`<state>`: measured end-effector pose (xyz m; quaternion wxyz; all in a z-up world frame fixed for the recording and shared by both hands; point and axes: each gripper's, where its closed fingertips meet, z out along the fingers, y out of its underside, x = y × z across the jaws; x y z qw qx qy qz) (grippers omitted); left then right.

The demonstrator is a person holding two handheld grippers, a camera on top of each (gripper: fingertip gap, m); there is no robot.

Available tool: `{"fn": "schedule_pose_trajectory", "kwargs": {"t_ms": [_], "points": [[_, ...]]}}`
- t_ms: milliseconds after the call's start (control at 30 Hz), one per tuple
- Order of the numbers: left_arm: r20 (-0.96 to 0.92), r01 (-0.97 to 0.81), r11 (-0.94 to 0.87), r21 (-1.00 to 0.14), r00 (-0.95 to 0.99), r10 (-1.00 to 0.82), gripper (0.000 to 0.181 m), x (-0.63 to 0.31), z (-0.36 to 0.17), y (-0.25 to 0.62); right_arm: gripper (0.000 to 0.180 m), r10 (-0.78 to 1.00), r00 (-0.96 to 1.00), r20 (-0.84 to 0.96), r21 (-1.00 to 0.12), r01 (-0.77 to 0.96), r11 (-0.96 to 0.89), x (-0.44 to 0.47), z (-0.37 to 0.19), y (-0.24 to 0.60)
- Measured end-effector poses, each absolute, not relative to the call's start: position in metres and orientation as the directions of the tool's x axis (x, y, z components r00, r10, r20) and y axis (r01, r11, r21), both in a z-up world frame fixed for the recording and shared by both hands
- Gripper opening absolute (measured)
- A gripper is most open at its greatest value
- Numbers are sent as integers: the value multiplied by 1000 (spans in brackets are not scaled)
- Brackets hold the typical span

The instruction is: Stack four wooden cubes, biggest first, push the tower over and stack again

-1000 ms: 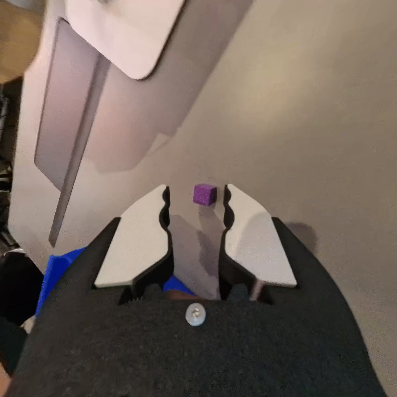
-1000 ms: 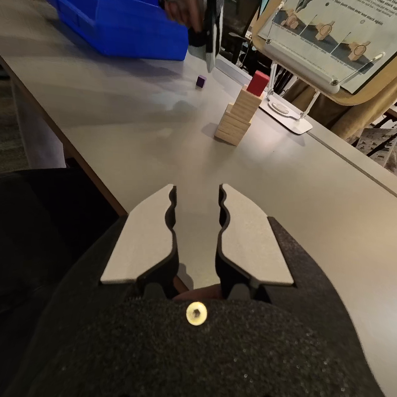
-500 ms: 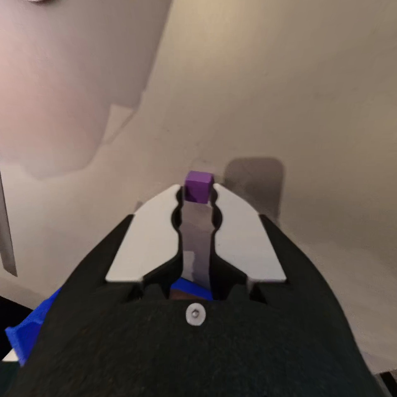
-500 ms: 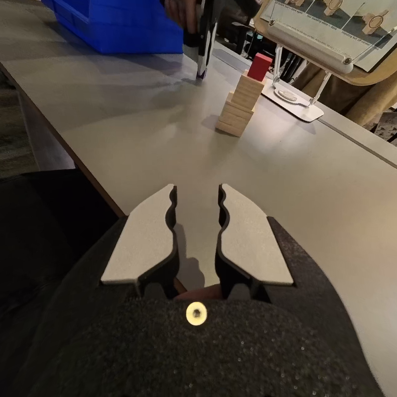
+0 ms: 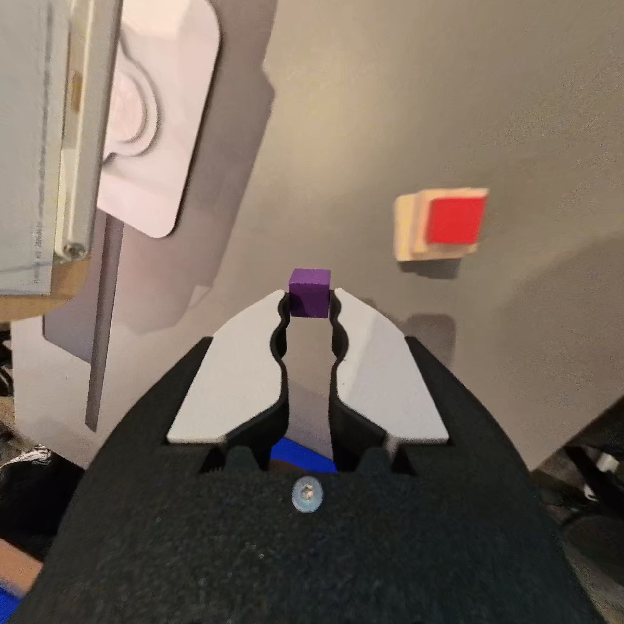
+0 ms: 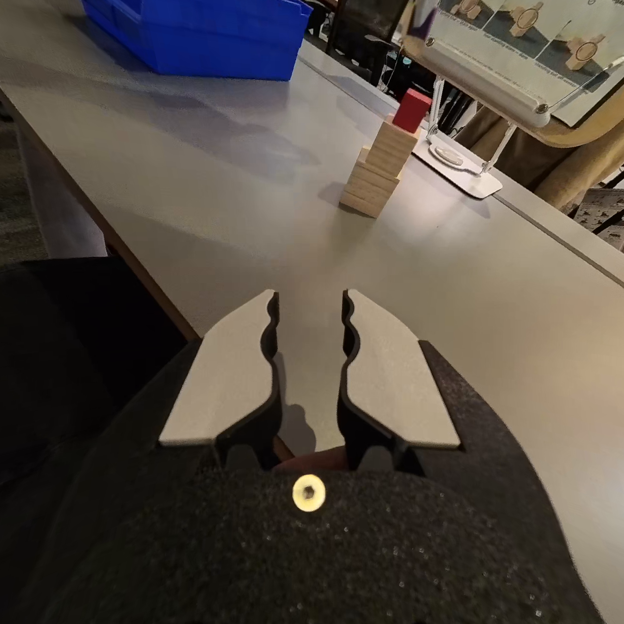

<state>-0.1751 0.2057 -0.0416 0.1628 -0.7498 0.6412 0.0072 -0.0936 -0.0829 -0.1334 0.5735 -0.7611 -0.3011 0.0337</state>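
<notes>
Left wrist view: left hand-held gripper (image 5: 309,297) pointed steeply down over the grey tabletop (image 5: 439,101), fingertips (image 5: 270,300) pinched on the small purple cube (image 5: 309,293), held clear of the surface with its shadow lying apart on the tabletop. Seen from above, beyond and to the right of the purple cube: the stack of three, red cube (image 5: 454,221) on top, smaller plain wooden cube (image 5: 422,223) under it, largest plain wooden cube (image 5: 403,229) at the base, edges stepped out toward the purple cube's side. Well apart from the stack, on the far side of the purple cube: white stand base (image 5: 158,135) and the lower rail of the instruction card holder (image 5: 77,135).

Right wrist view: right hand-held gripper (image 6: 310,297) low near the tabletop's near edge, angled forward toward the stack, fingers moderately parted with nothing between them. Stack upright ahead: red cube (image 6: 412,113), middle cube (image 6: 393,147), base cube (image 6: 369,189), each offset slightly from the one below. Behind and left of the stack, a blue bin (image 6: 209,37) on the tabletop (image 6: 202,169); contents not visible from this angle. Just behind and right of the stack, the stand base (image 6: 462,169) carrying the tilted card holder (image 6: 526,50).
</notes>
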Motion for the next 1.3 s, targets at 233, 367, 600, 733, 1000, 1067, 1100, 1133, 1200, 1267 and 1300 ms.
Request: {"fn": "schedule_pose_trajectory", "kwargs": {"t_ms": [233, 367, 600, 733, 1000, 1067, 1100, 1133, 1200, 1267, 1300], "points": [[-166, -984, -60, -165, 87, -982, 22, -133, -46, 140, 35, 499, 816, 291, -895, 416, -158, -95, -131, -86], [-184, -994, -41, -105, 60, -981, 22, -132, -56, 133, 35, 502, 812, 298, -895, 420, -150, -96, -129, -87], [-182, -993, -58, -98, 76, -980, 22, -130, -64, 140, 35, 508, 806, 305, -892, 429, -145, -97, -129, -87], [-174, -994, -62, -95, 78, -982, 23, -129, -70, 140, 35, 512, 803, 306, -890, 432, -147, -97, -130, -87], [-248, -982, -67, -179, 111, -963, 50, -132, -37, 144, 35, 510, 809, 294, -894, 421, -153, -95, -131, -87], [-308, -954, -76, -290, 168, -936, 51, -134, -11, 141, 35, 506, 812, 292, -895, 418, -154, -93, -131, -86], [-351, -926, -73, -371, 213, -912, 52, -135, 4, 138, 35, 502, 814, 291, -896, 416, -155, -92, -131, -85], [-399, -886, -72, -458, 277, -874, 53, -139, 17, 136, 35, 498, 818, 288, -898, 411, -156, -92, -131, -85], [-453, -777, -65, -626, 430, -781, 55, -155, 36, 126, 35, 485, 827, 283, -902, 402, -159, -89, -130, -84], [-390, -623, -77, -779, 577, -718, 54, -176, 35, 105, 35, 456, 845, 279, -905, 391, -170, -84, -129, -81], [-320, -541, -109, -834, 634, -704, 46, -187, 26, 92, 35, 447, 854, 267, -909, 377, -176, -82, -128, -80]]}}
